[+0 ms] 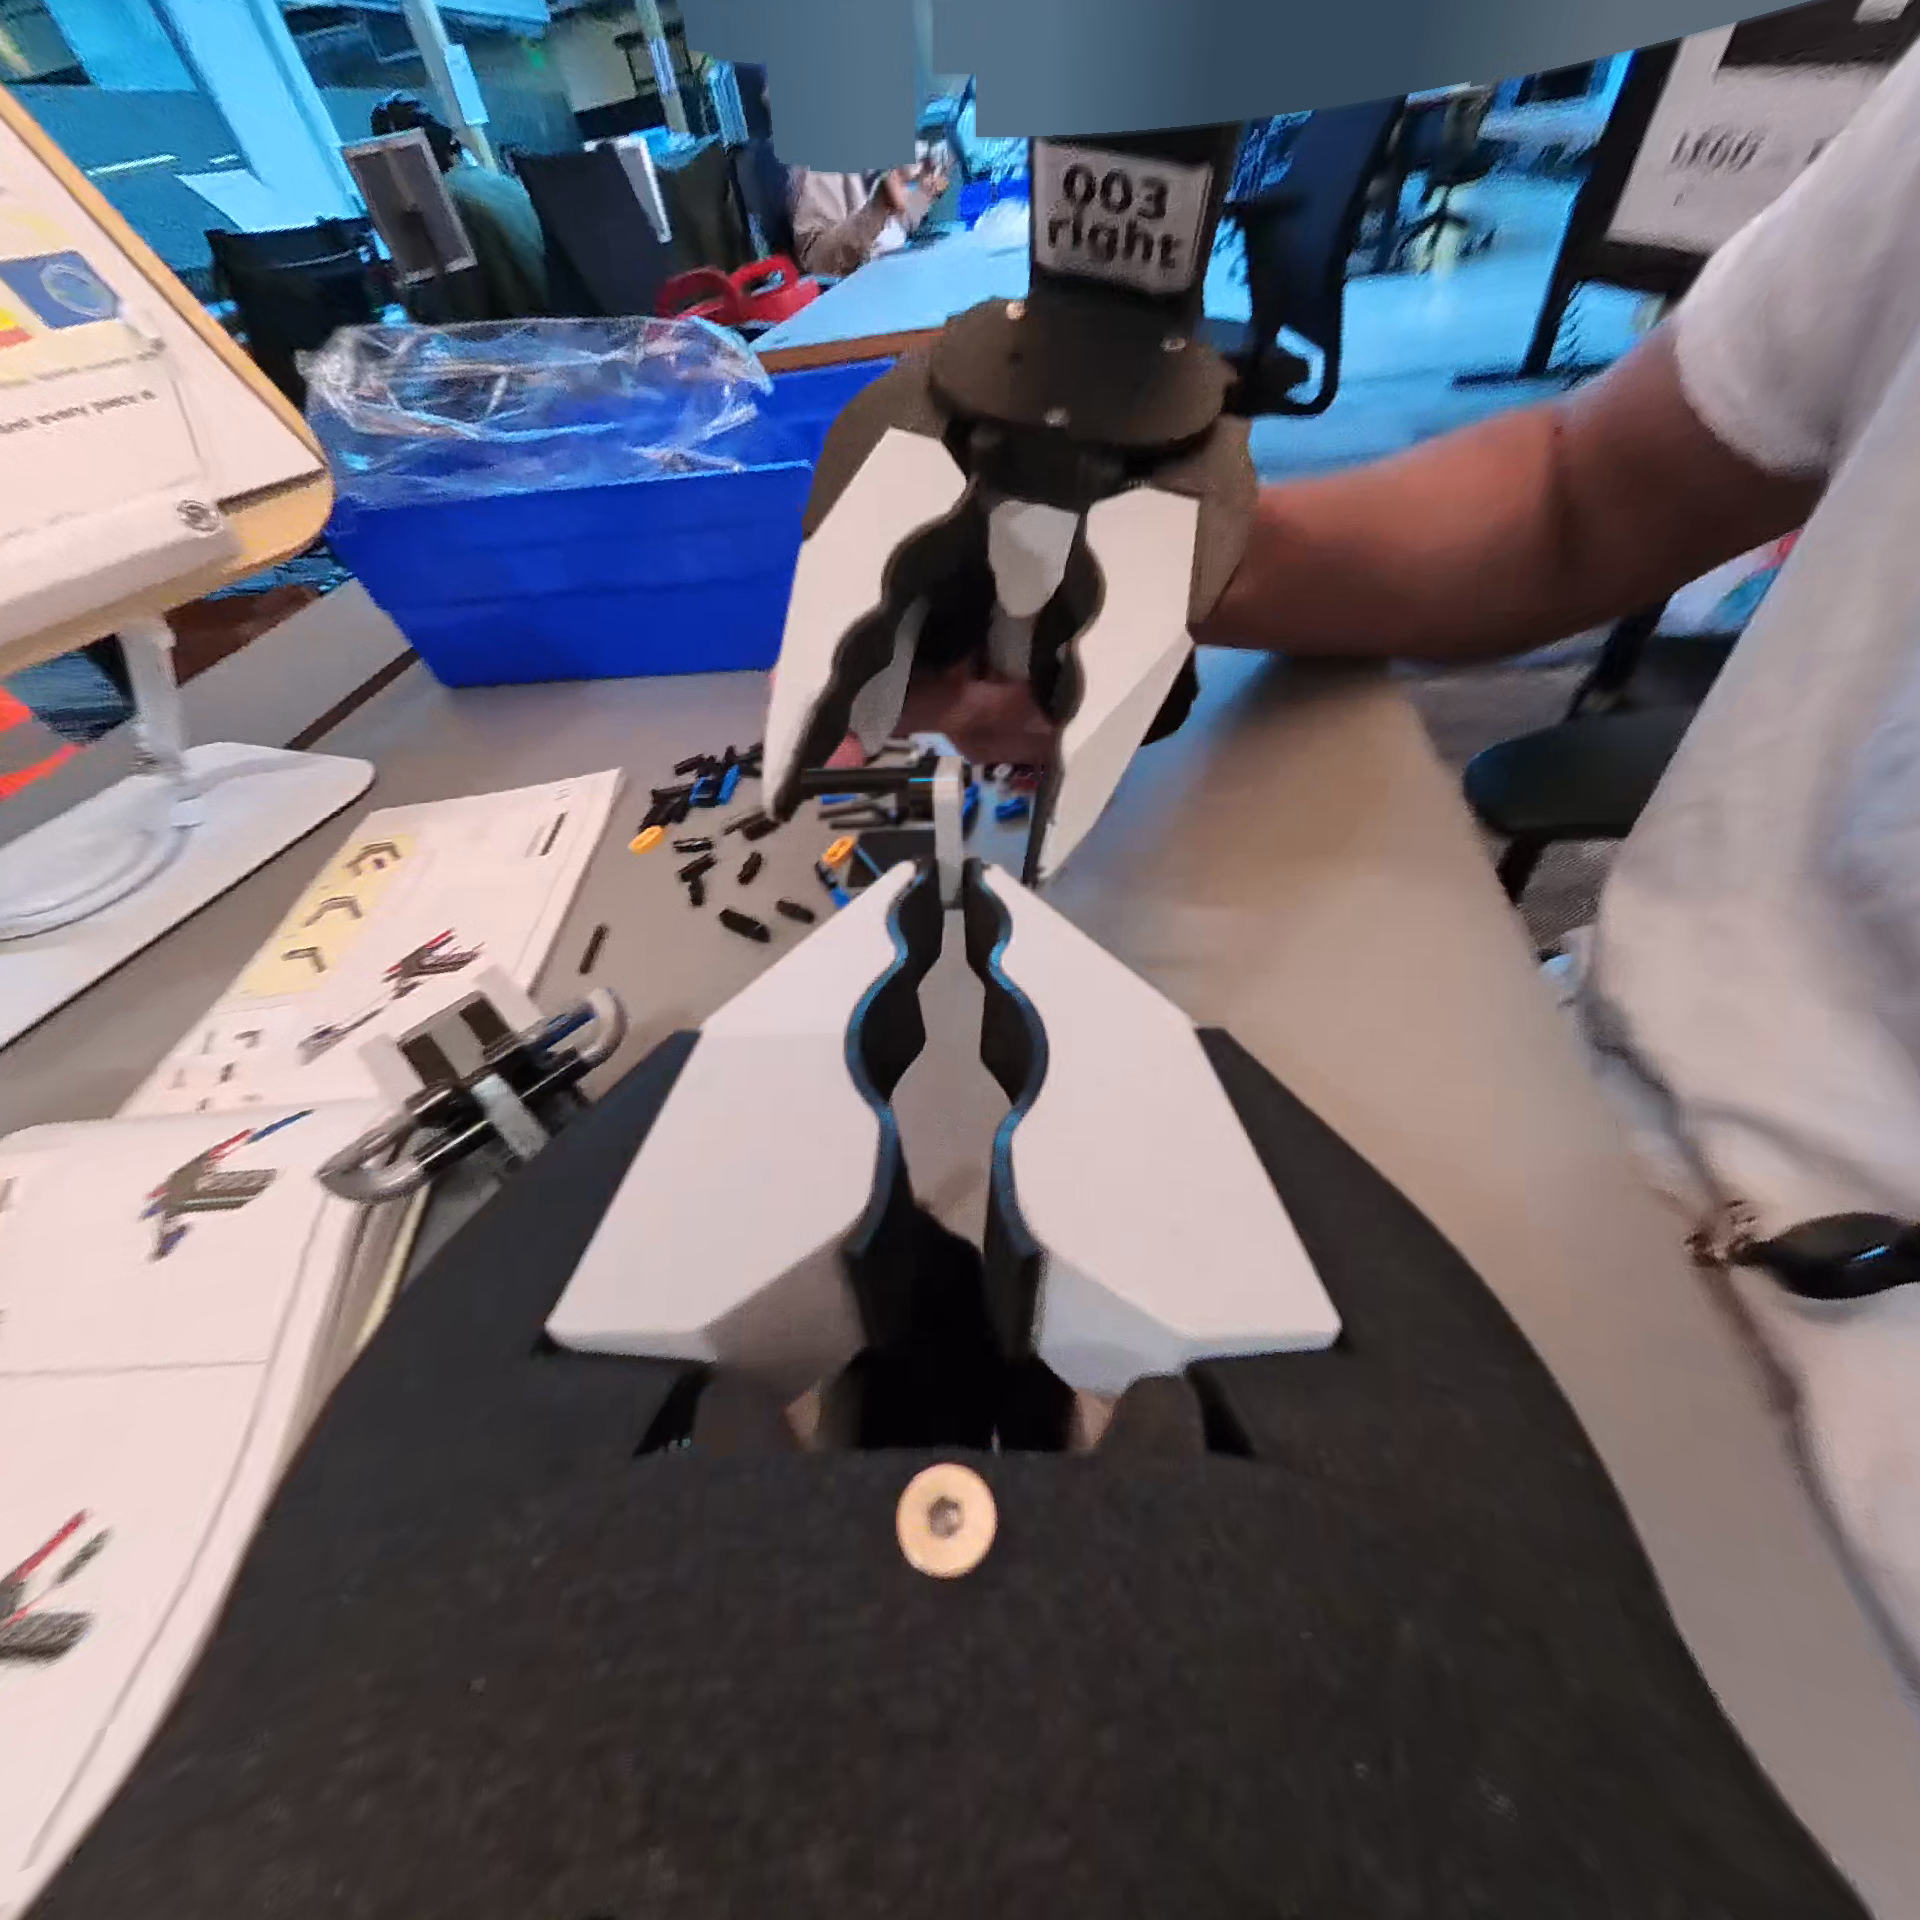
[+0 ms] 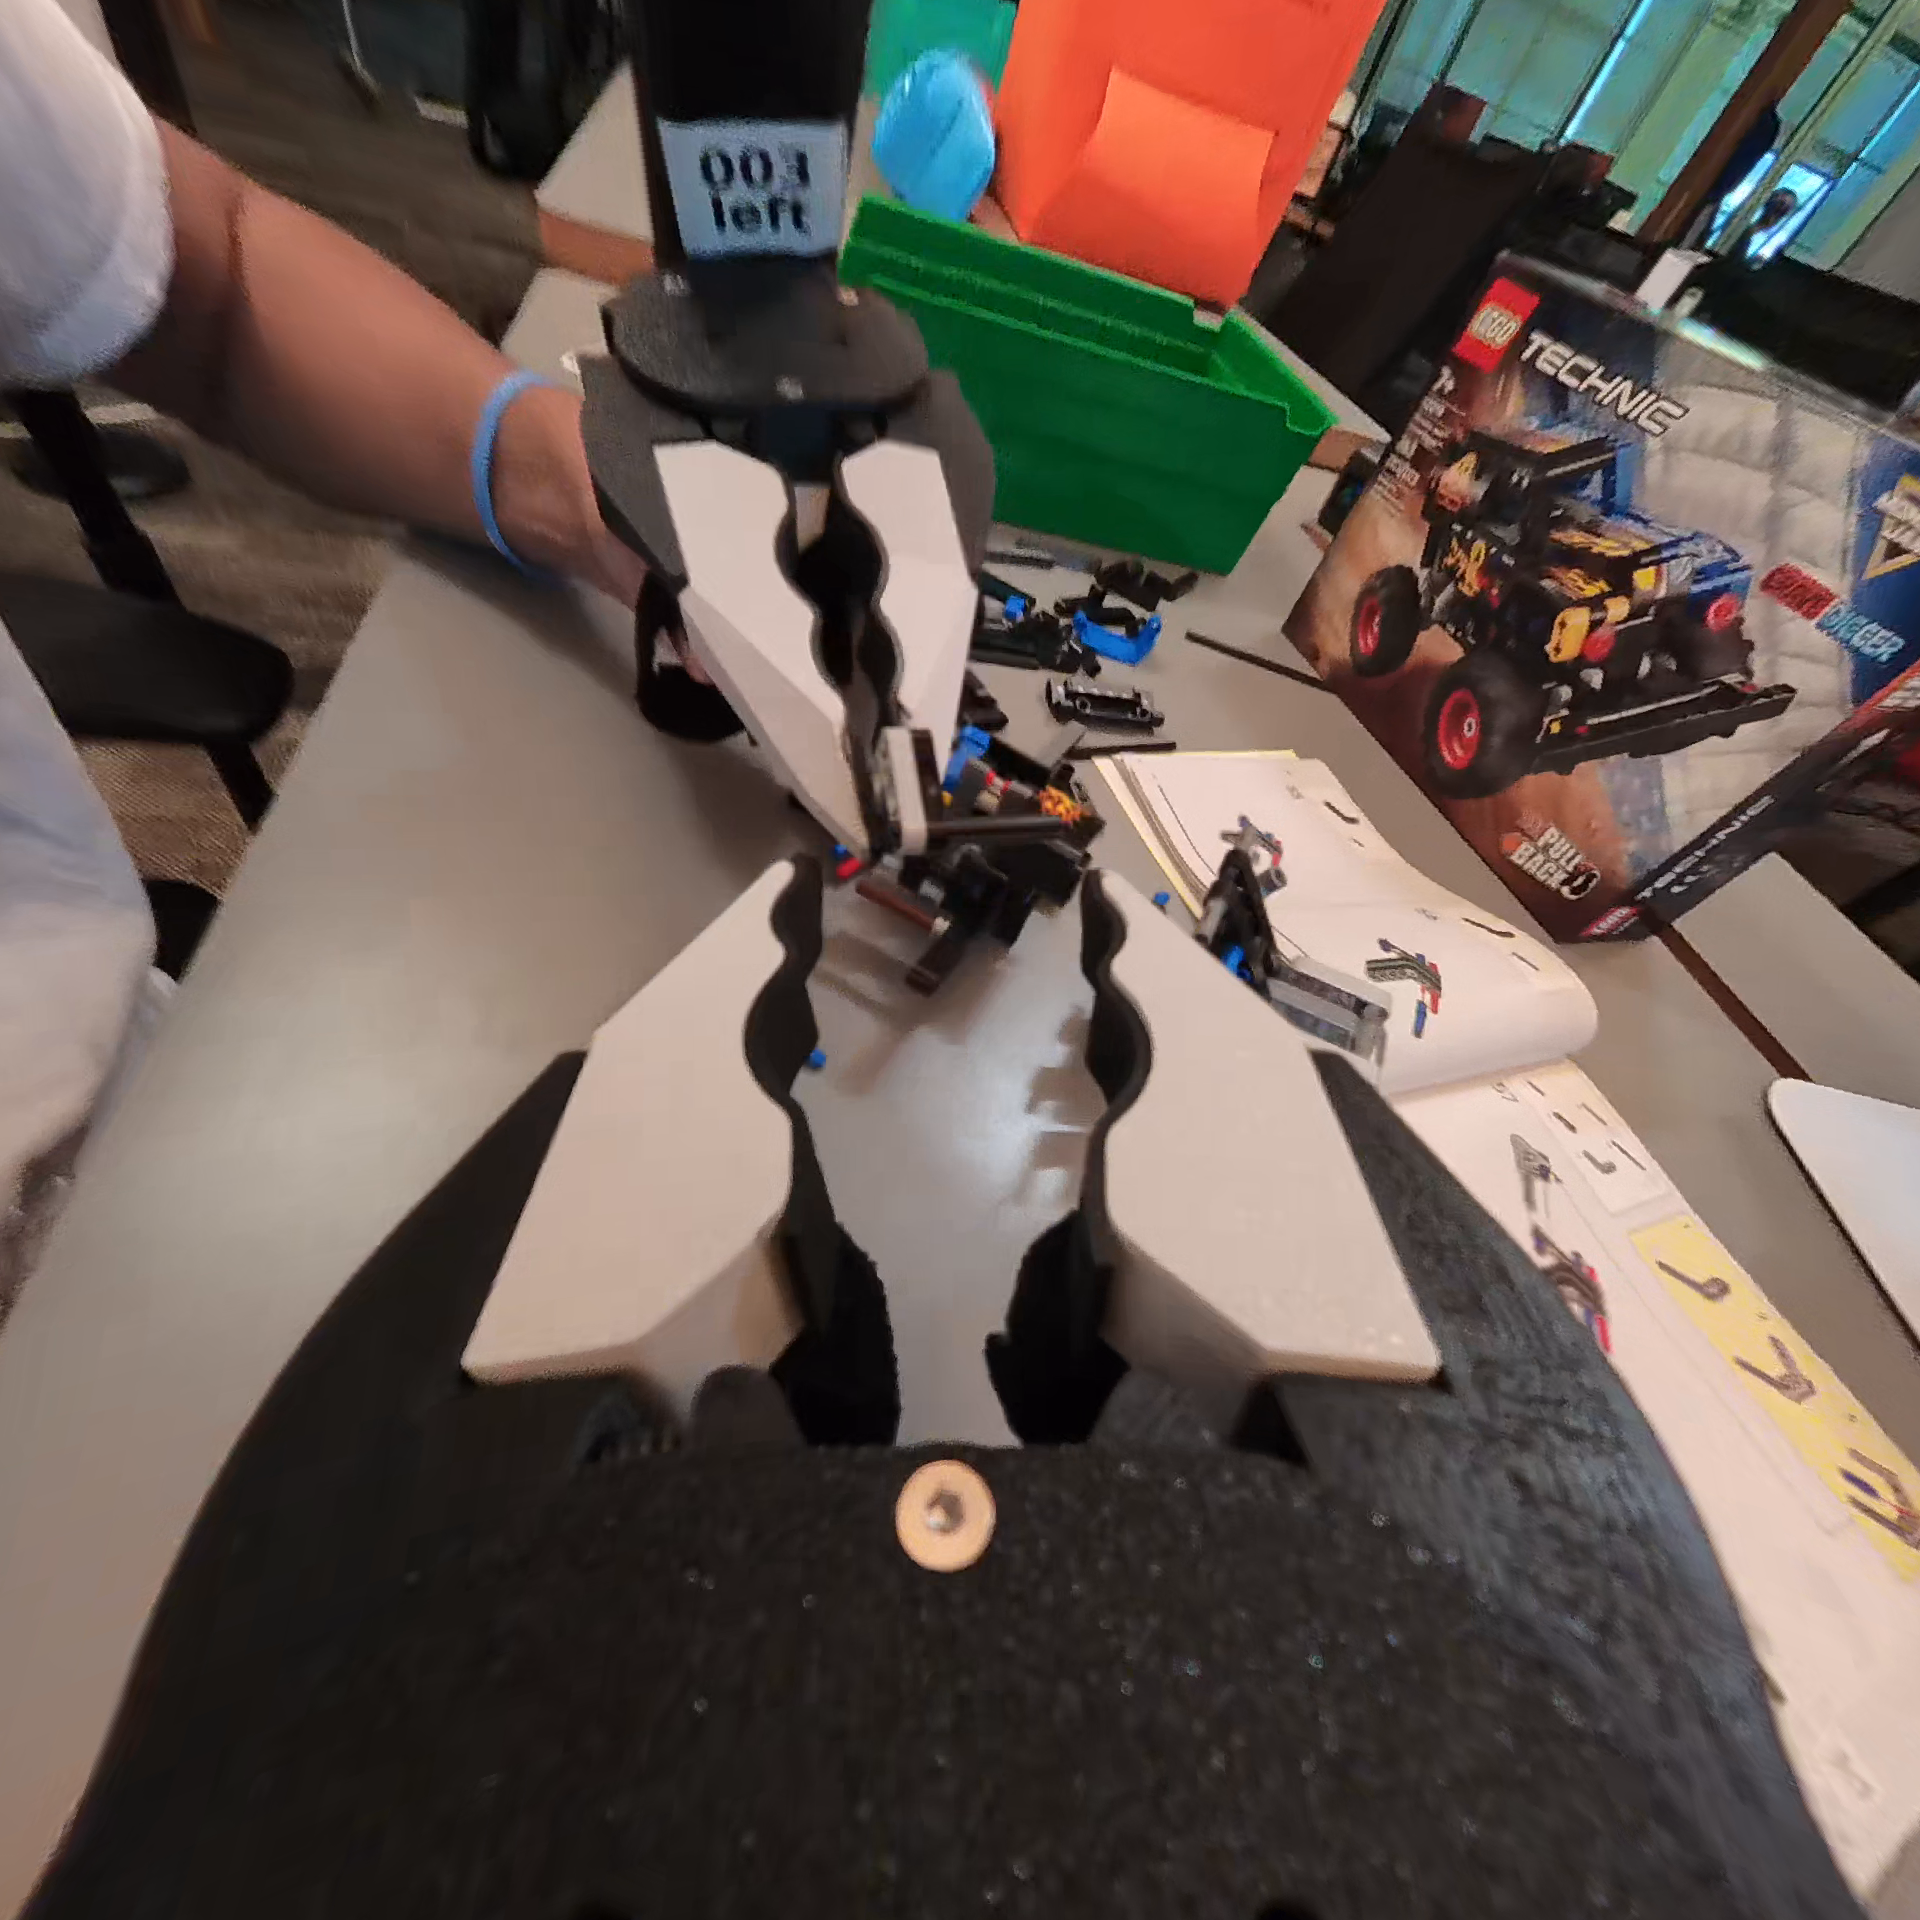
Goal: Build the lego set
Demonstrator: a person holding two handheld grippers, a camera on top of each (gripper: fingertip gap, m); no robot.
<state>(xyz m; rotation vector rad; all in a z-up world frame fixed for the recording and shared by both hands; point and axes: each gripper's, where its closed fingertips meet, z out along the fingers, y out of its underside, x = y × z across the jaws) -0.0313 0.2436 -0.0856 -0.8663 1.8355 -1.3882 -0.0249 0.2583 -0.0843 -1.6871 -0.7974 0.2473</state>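
My left gripper point(image 1: 945, 878) is shut on a light grey lego piece point(image 1: 948, 821) that belongs to a black lego assembly point(image 2: 987, 862) with an axle sticking out. It holds the assembly just above the grey table. In the right wrist view the left gripper point(image 2: 883, 831) comes in from the top and clamps the grey piece point(image 2: 906, 790). My right gripper point(image 2: 945, 883) is open and empty, with its fingertips on either side of the black assembly, close to it. It also shows in the left wrist view point(image 1: 912, 831), facing my left gripper.
An open instruction booklet point(image 2: 1351, 883) lies on the table with a second small assembly point(image 2: 1278, 956) on it. Loose black and blue pieces point(image 2: 1091, 623) lie beyond. A green bin point(image 2: 1091, 416), the set's box point(image 2: 1558, 623), a blue bin point(image 1: 571, 540) and a white stand point(image 1: 156, 790) surround the work area. The tips of both grippers are at nearly the same place.
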